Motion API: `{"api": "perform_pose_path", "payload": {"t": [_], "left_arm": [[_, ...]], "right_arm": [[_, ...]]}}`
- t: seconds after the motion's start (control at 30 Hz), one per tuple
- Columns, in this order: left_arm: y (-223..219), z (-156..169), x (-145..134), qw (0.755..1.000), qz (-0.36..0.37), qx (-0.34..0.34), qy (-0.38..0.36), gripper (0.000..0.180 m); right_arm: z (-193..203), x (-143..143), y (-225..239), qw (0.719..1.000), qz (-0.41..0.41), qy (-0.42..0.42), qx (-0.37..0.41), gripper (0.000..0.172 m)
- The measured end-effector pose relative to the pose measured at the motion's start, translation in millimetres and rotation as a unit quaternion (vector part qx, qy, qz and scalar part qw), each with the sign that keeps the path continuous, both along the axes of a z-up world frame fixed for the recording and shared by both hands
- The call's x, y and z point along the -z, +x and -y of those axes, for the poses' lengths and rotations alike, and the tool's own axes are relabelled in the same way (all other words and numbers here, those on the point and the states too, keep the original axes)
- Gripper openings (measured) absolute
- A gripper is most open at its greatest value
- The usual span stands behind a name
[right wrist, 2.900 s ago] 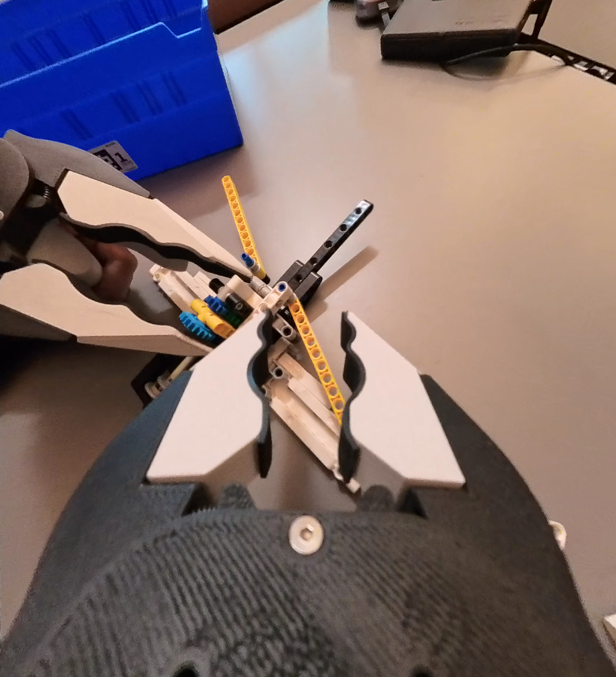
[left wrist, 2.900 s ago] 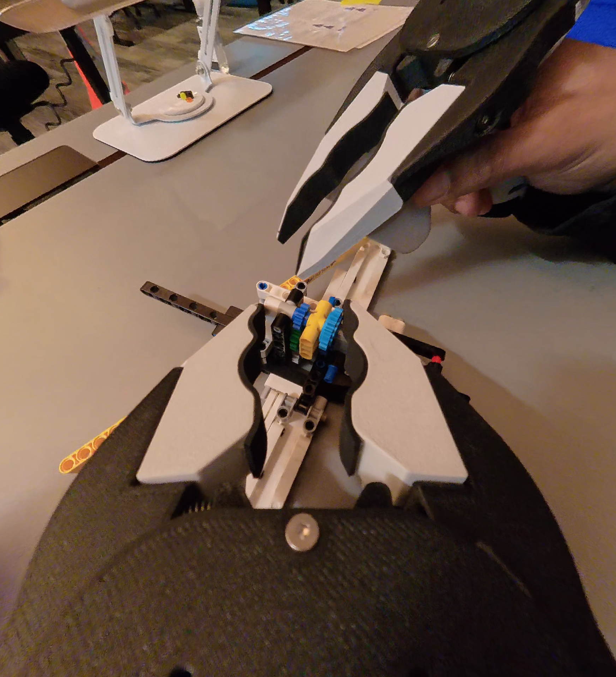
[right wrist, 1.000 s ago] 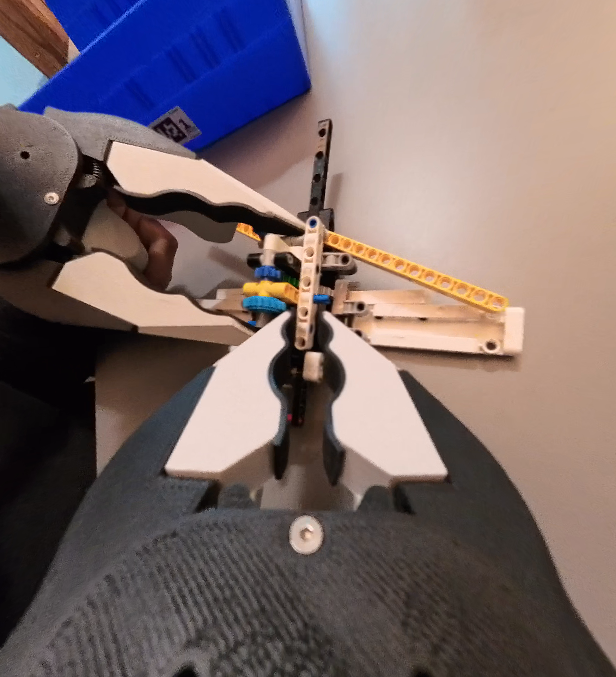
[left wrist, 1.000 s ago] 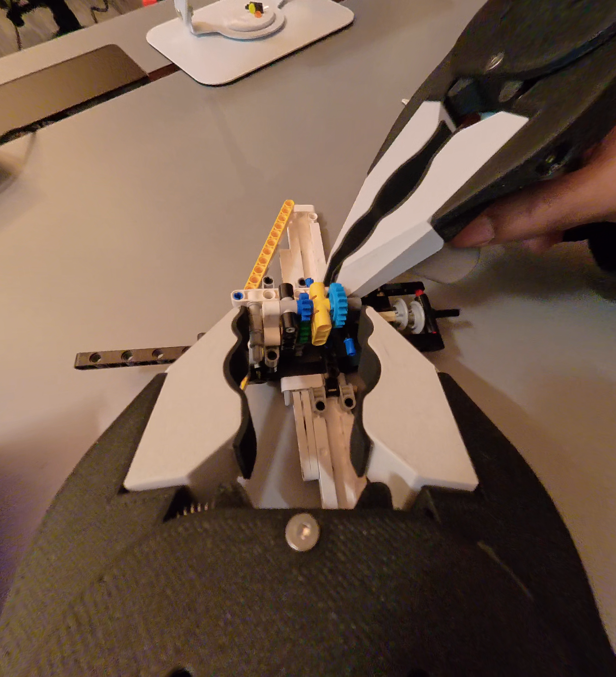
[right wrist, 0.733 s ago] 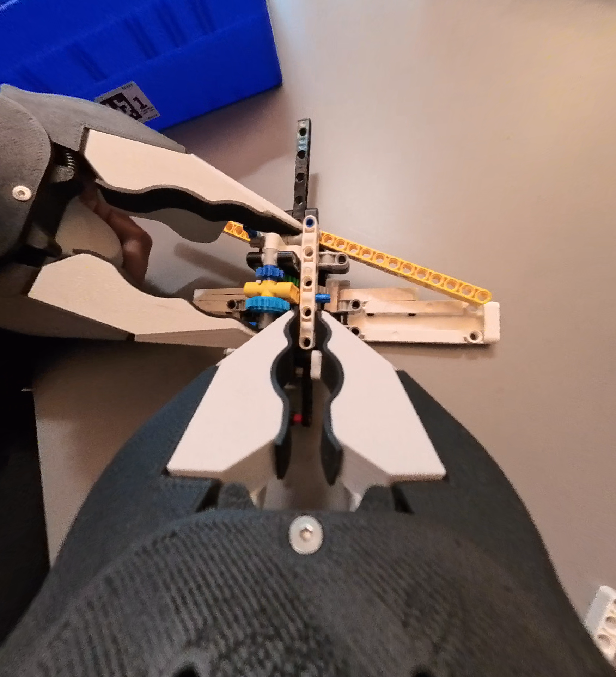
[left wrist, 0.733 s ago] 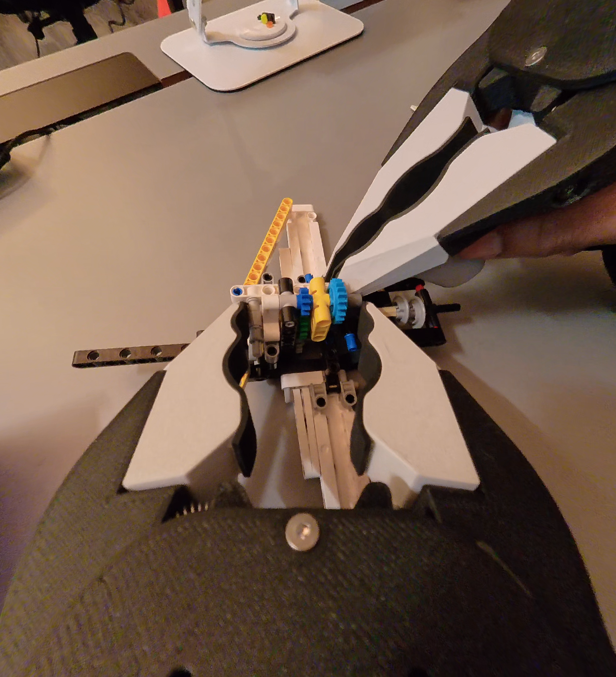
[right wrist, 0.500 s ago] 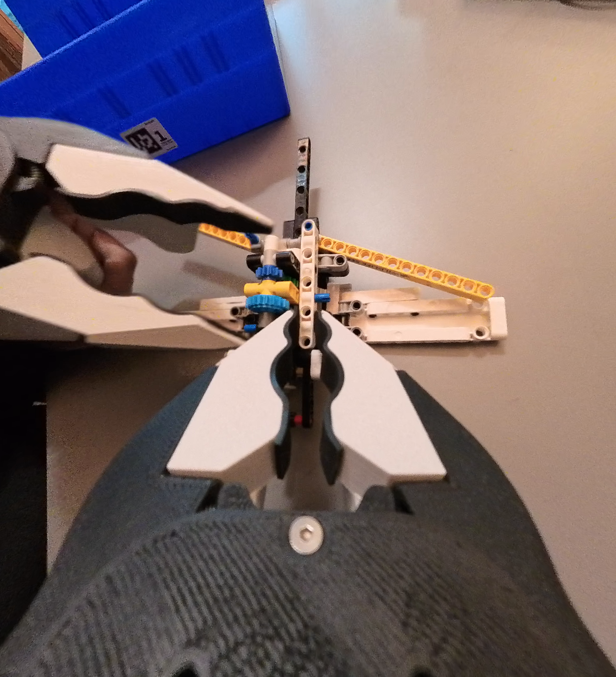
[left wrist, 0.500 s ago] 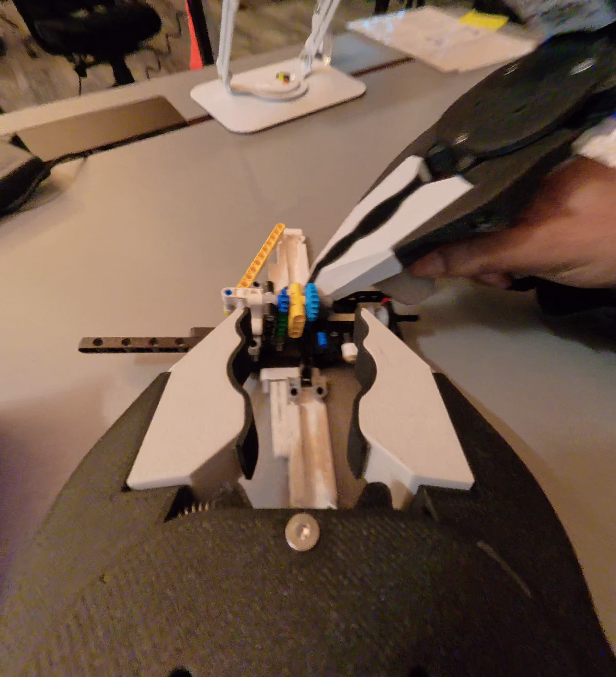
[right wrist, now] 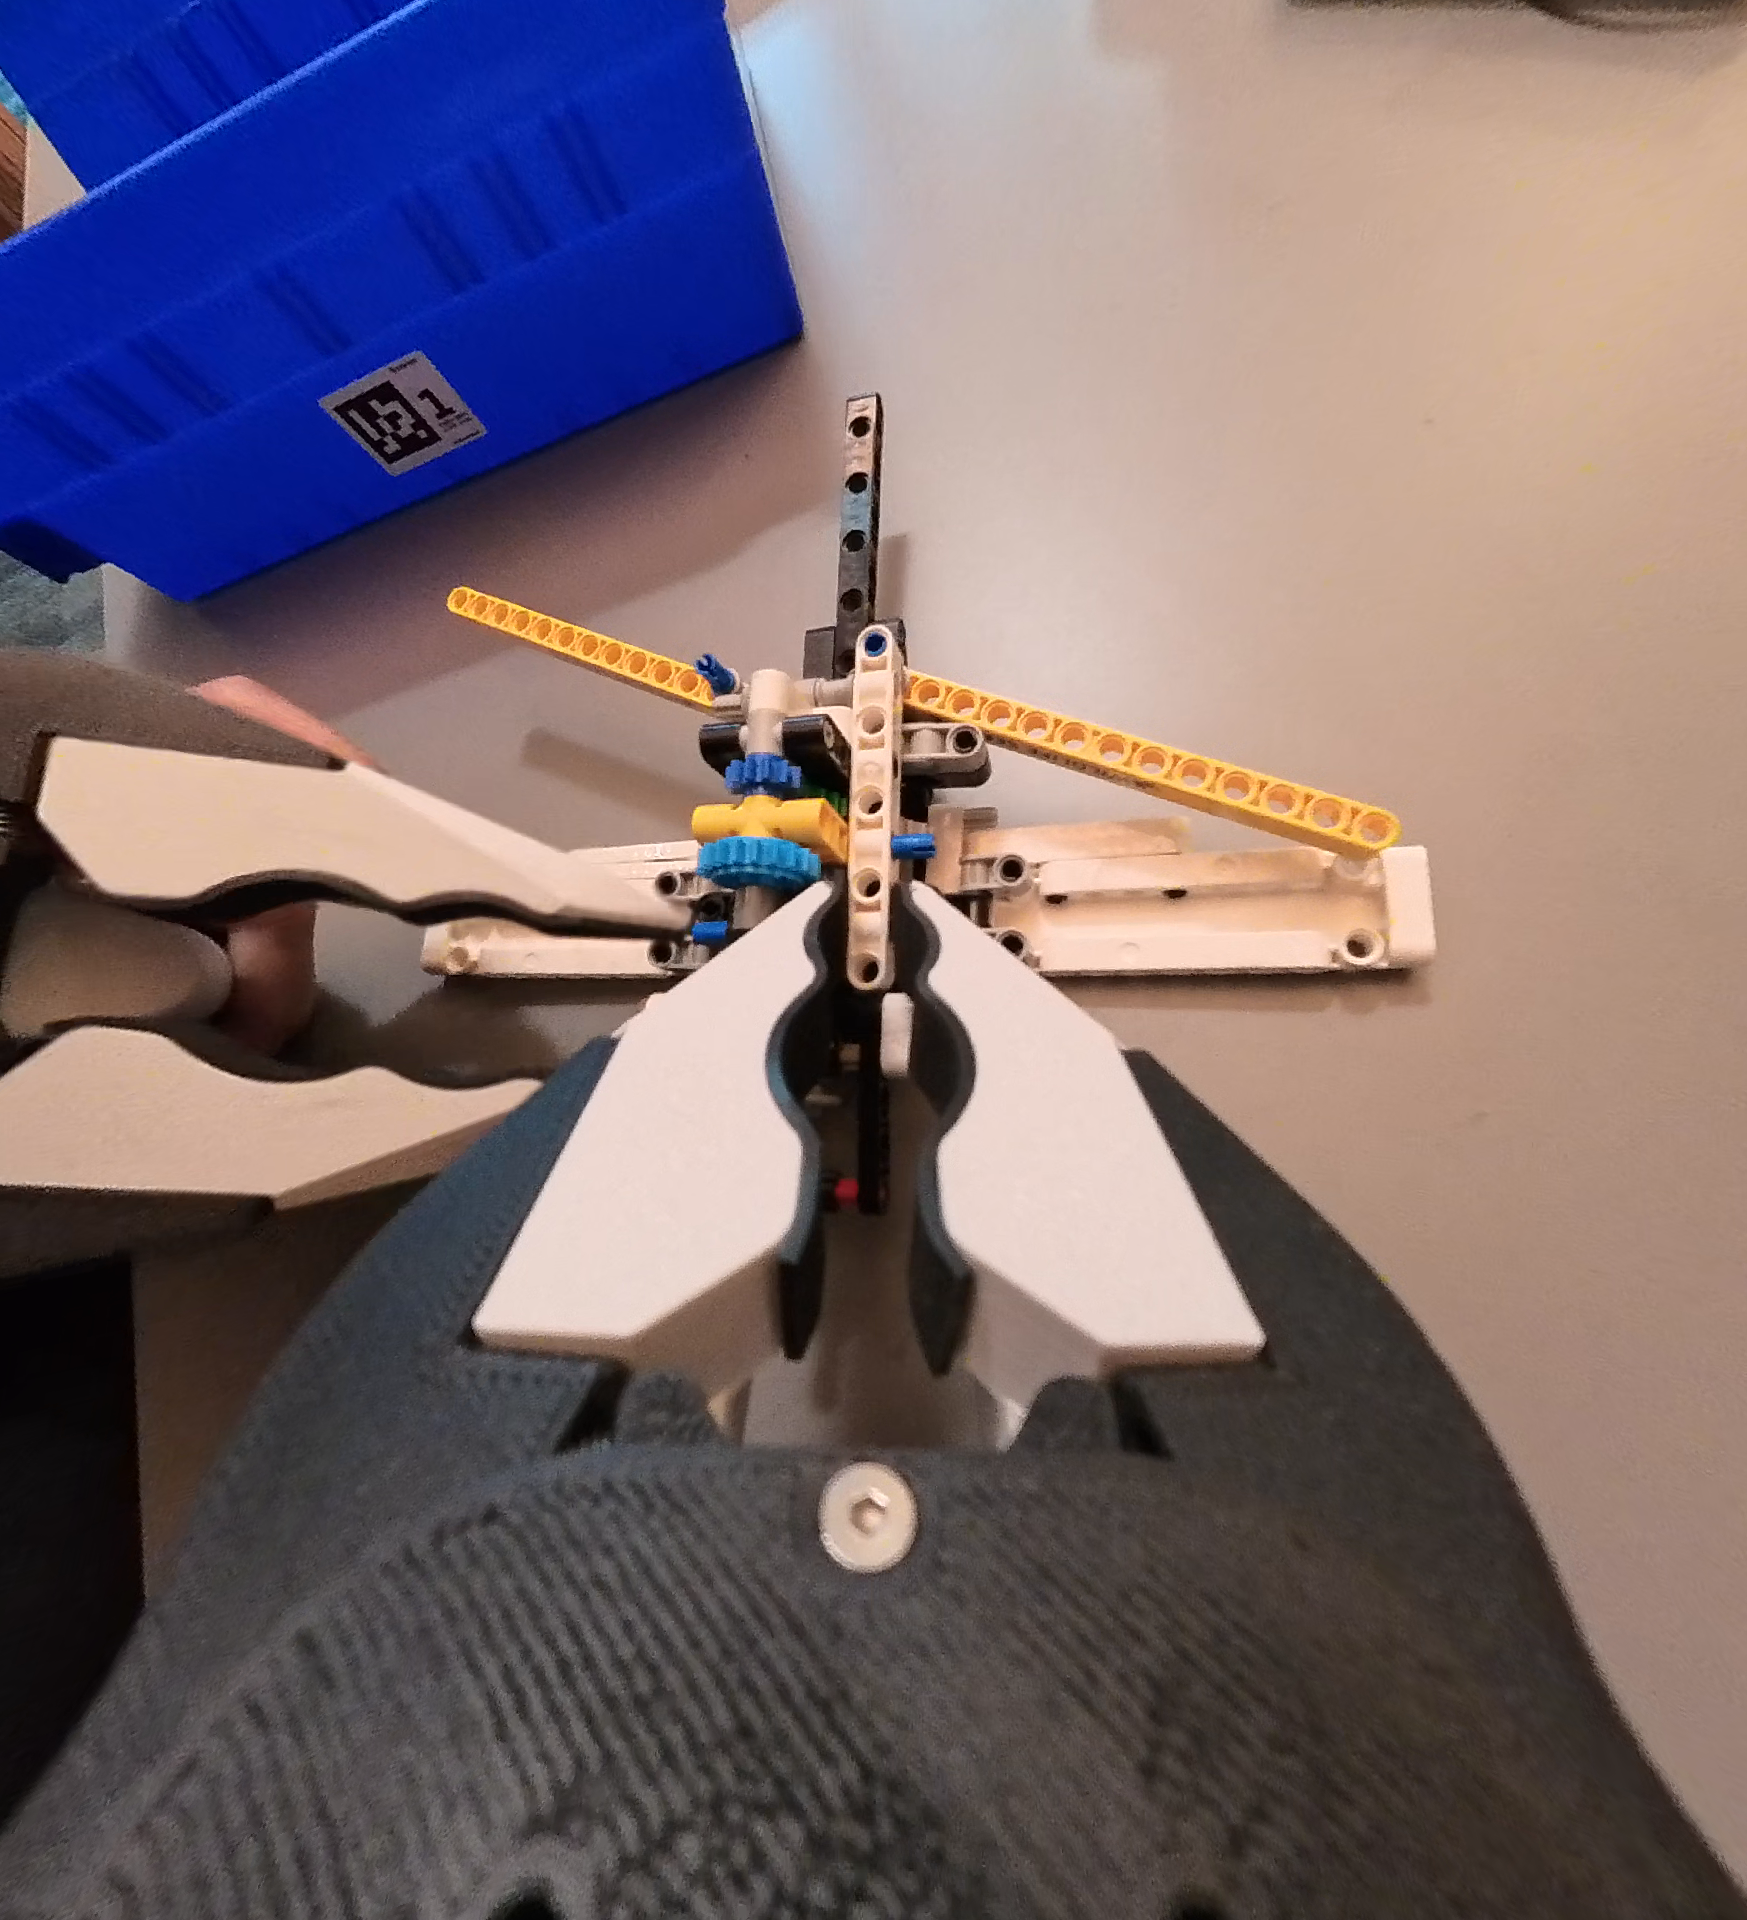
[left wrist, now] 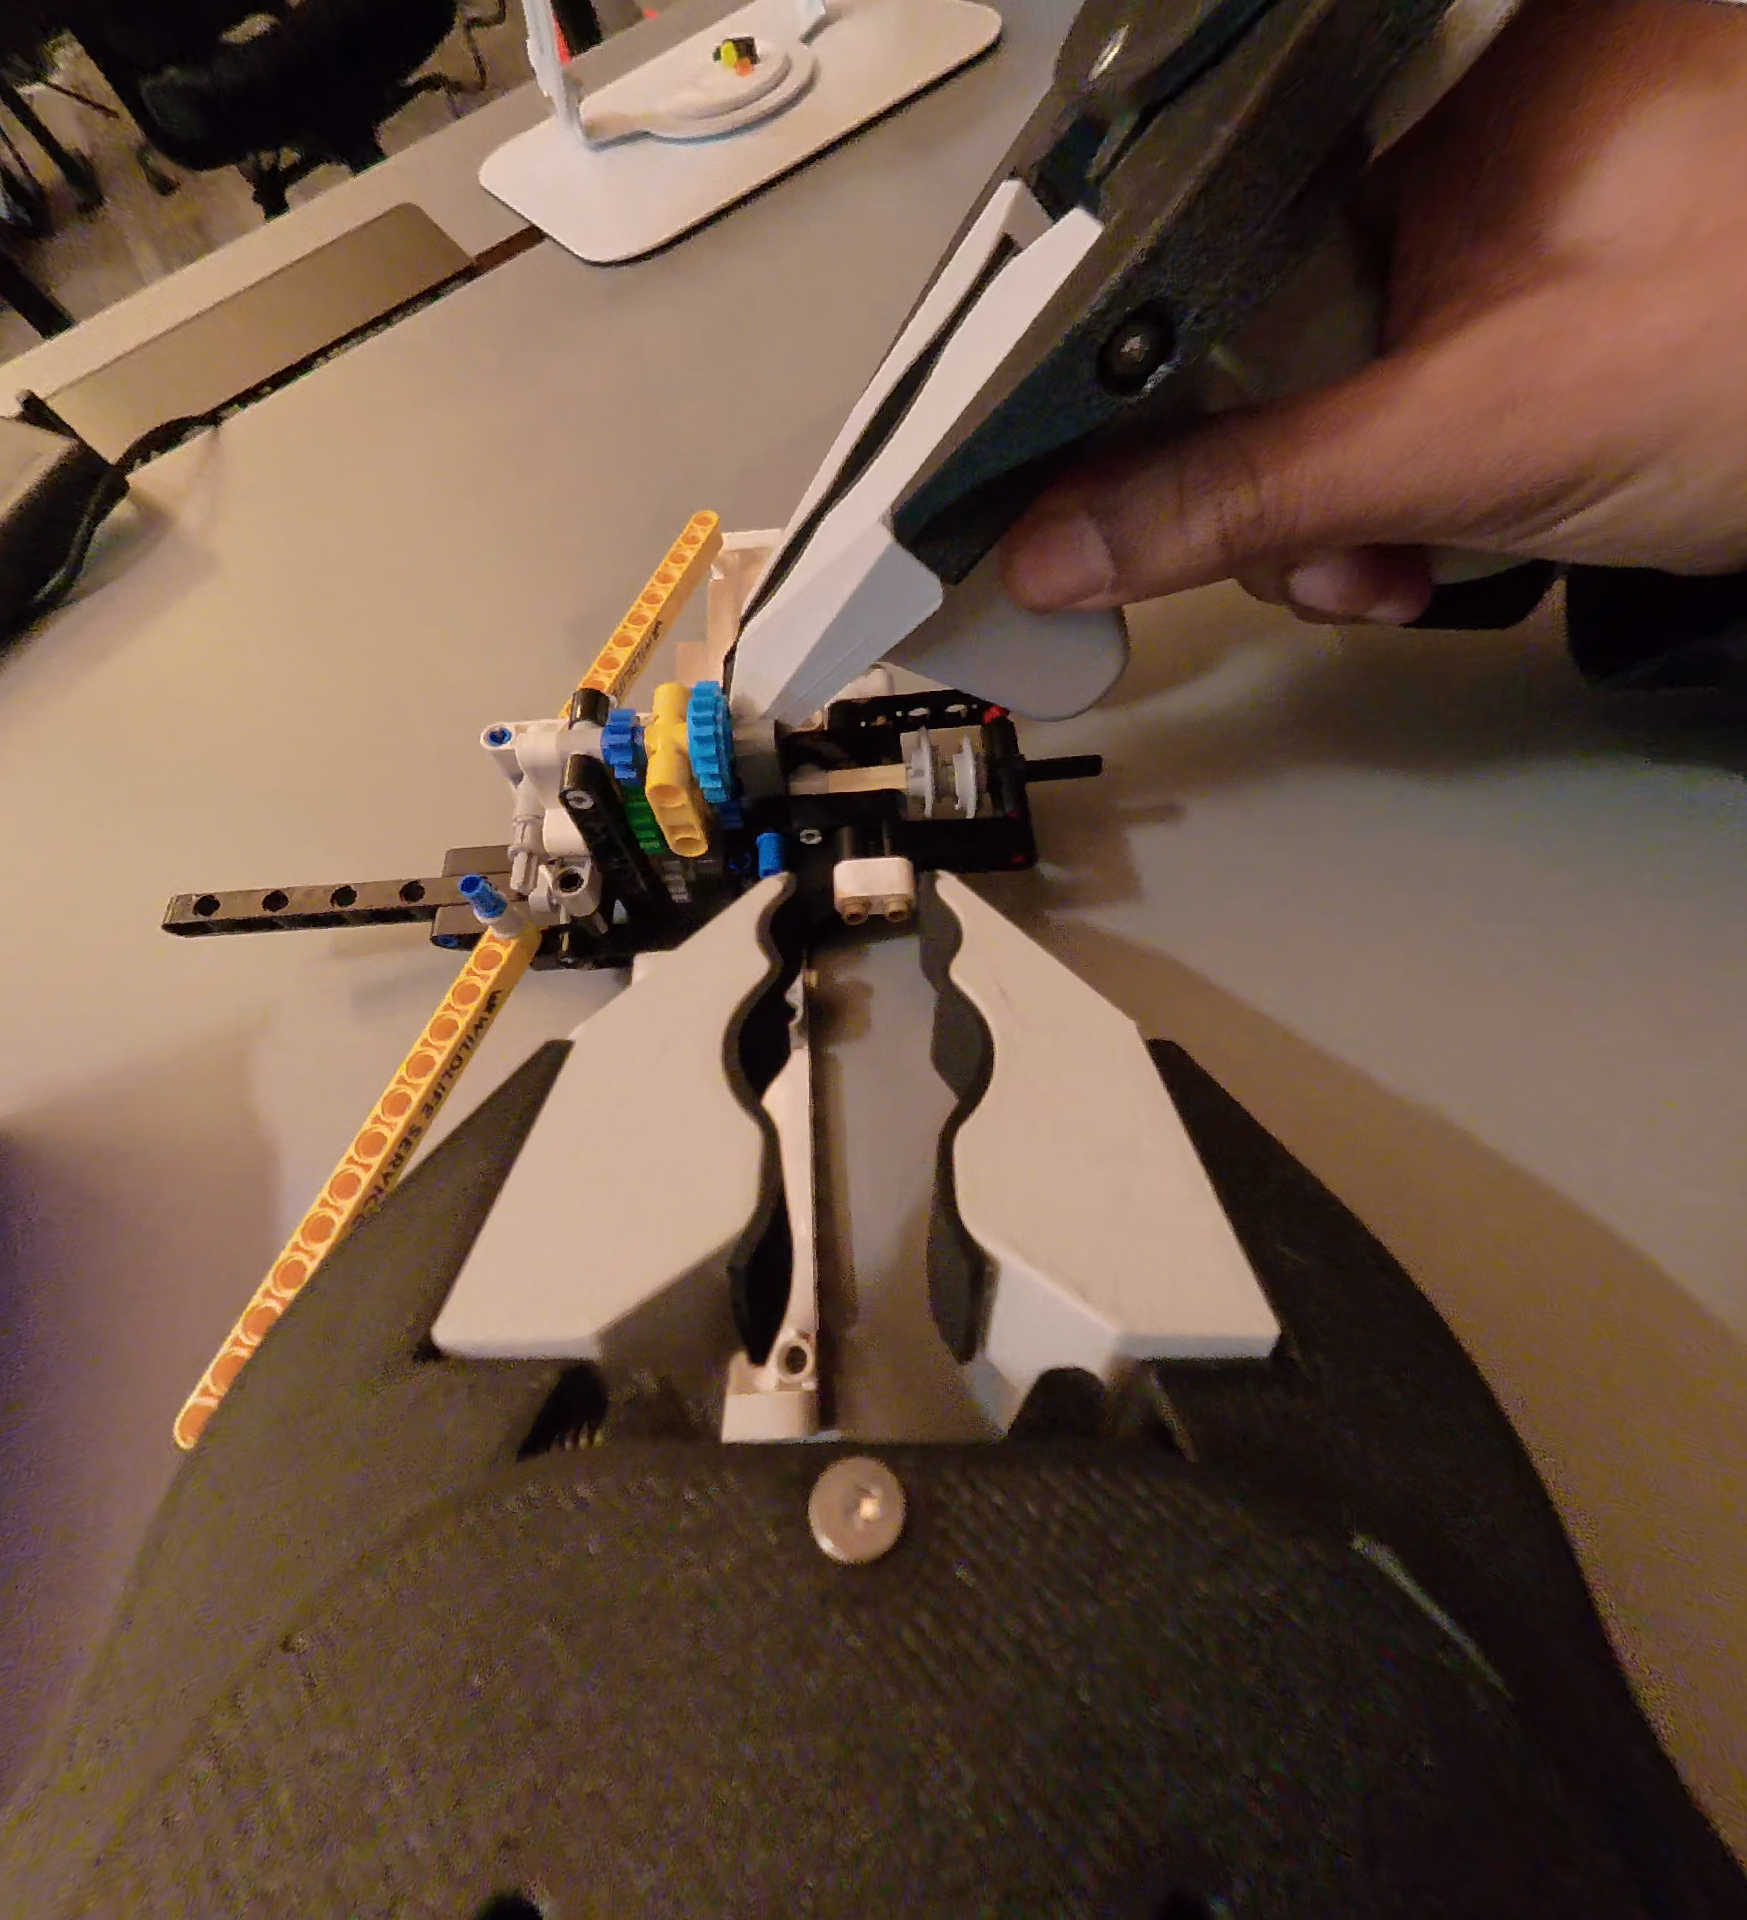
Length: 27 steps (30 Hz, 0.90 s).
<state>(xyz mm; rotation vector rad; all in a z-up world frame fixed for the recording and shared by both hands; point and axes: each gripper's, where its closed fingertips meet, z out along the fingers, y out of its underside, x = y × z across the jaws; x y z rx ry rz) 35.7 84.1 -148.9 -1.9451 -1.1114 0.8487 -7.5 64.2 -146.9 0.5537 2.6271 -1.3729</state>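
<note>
Seemingly two hand-held grippers (left wrist: 853,904) (right wrist: 874,914) grip one brick model (left wrist: 677,774).

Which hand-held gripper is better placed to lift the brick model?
Probably right: the right hand-held gripper is clamped on the white beam of the brick model; the left hand-held gripper stands open around a white panel, one finger clear.
</note>
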Motion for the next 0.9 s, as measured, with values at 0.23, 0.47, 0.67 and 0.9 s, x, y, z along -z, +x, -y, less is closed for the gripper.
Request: {"api": "perform_pose_path", "payload": {"t": [0.23,0.47,0.67,0.9], "left_arm": [[-2,-4,10,0.999,0.029,0.007,-0.014,0.018],[-3,-3,12,0.999,0.03,0.007,-0.024,0.014],[-1,-1,13,0.999,0.04,0.0,-0.01,0.014],[4,-4,15,0.998,0.054,0.01,0.005,0.014]], "right_arm": [[1,0,2,1.0,0.001,-0.002,-0.002,0.007],[1,-1,3,1.0,-0.006,-0.001,-0.009,0.007],[-1,-2,3,0.993,-0.102,0.062,-0.024,0.006],[-19,-2,-28,0.961,-0.231,0.146,0.029,0.006]]}}
